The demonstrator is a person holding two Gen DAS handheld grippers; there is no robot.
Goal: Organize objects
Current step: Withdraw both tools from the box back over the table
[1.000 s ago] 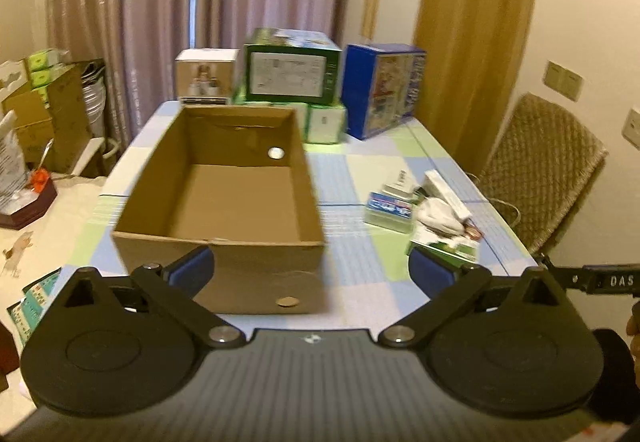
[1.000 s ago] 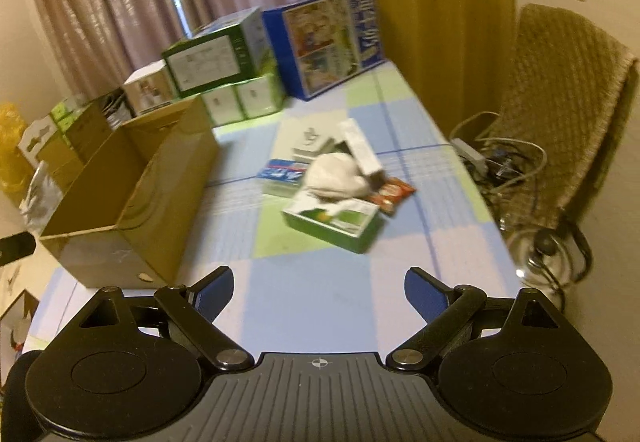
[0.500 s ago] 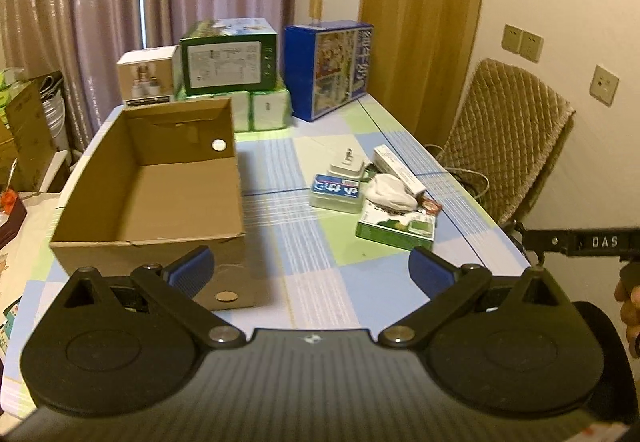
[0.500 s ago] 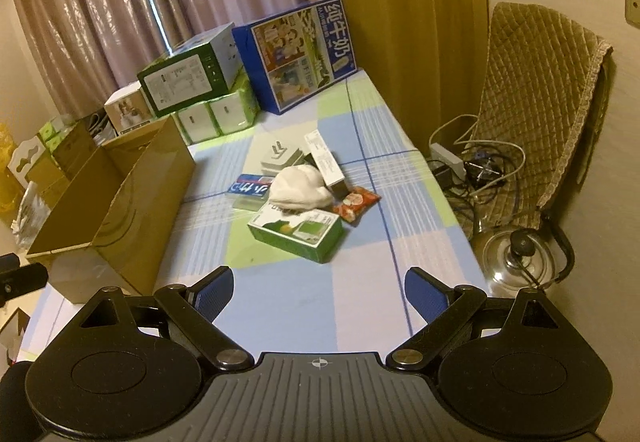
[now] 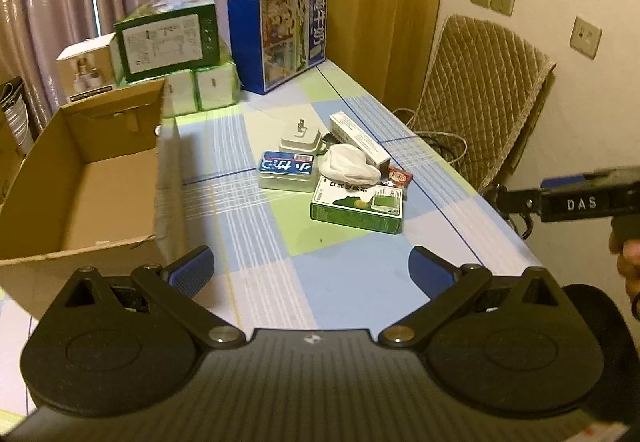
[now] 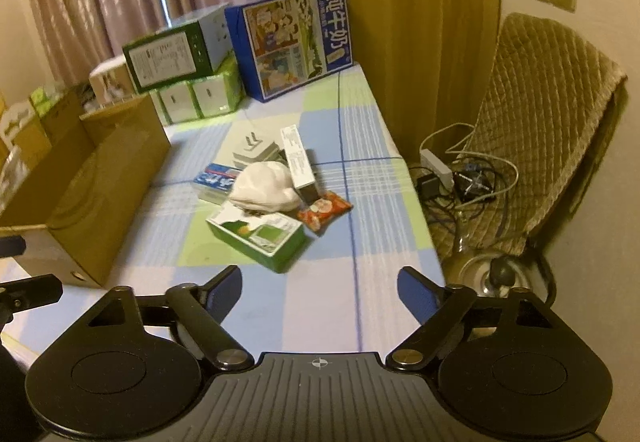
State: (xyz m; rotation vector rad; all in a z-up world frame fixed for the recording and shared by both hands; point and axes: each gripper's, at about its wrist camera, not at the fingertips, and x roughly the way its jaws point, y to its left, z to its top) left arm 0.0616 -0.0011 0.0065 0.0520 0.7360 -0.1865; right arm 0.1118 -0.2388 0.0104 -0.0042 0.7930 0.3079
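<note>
An open, empty cardboard box (image 5: 92, 182) (image 6: 100, 182) stands on the left of the checked table. A small pile lies mid-table: a green flat box (image 5: 356, 204) (image 6: 258, 236), a blue-labelled tin (image 5: 286, 170) (image 6: 214, 180), a white cloth bundle (image 5: 350, 164) (image 6: 264, 188), a white plug adapter (image 5: 300, 138) (image 6: 252, 150), a long white carton (image 5: 358, 138) (image 6: 298, 158) and a red snack packet (image 5: 398, 176) (image 6: 324, 210). My left gripper (image 5: 310, 272) is open above the near table. My right gripper (image 6: 320, 292) is open too, short of the pile. Both hold nothing.
Green cartons (image 5: 168, 38) (image 6: 180, 50) and a blue milk carton (image 5: 280, 34) (image 6: 296, 38) line the table's far end before curtains. A quilted chair (image 5: 480, 94) (image 6: 544, 122), cables and a power strip (image 6: 438, 166) lie right of the table edge. The right tool (image 5: 580, 200) and a hand appear in the left view.
The left view has swung right, from the cardboard box toward the pile. The right gripper has drawn back and turned slightly right. Both grippers stayed open.
</note>
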